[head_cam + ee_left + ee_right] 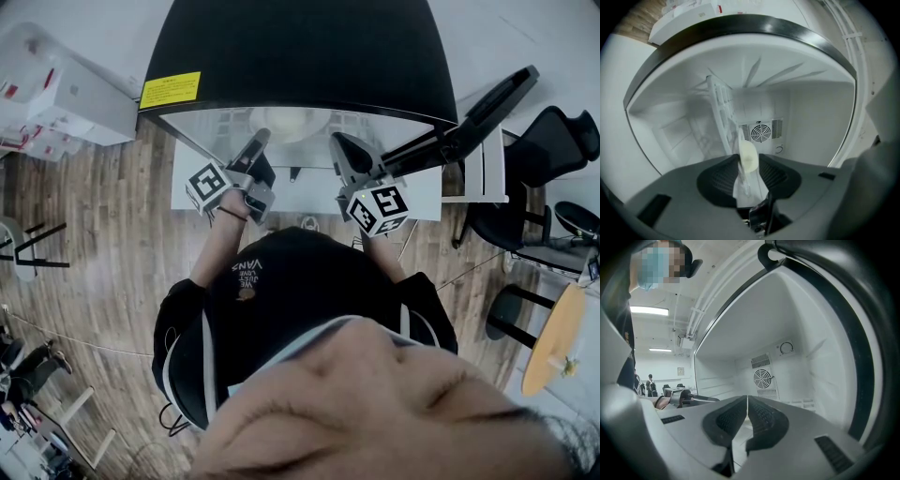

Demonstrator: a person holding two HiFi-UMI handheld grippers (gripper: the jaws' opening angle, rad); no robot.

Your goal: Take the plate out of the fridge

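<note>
The fridge (300, 47) has a black top and stands open in front of me. A pale cream plate (287, 122) lies on a shelf inside it. In the left gripper view the plate (748, 157) shows edge-on against the wire shelf (719, 105). My left gripper (744, 164) is open with the plate's rim between its pads, and a gap shows on each side. From the head view the left gripper (255, 142) reaches into the fridge at the plate's left. My right gripper (339, 142) is inside too, at the plate's right. In its own view the right gripper (747, 401) is shut and holds nothing.
The fridge door (469, 117) swings out to the right. A round fan grille (762, 378) sits in the fridge's back wall. White boxes (66, 94) lie on the left; black chairs (553, 141) and a round wooden table (553, 337) stand on the right.
</note>
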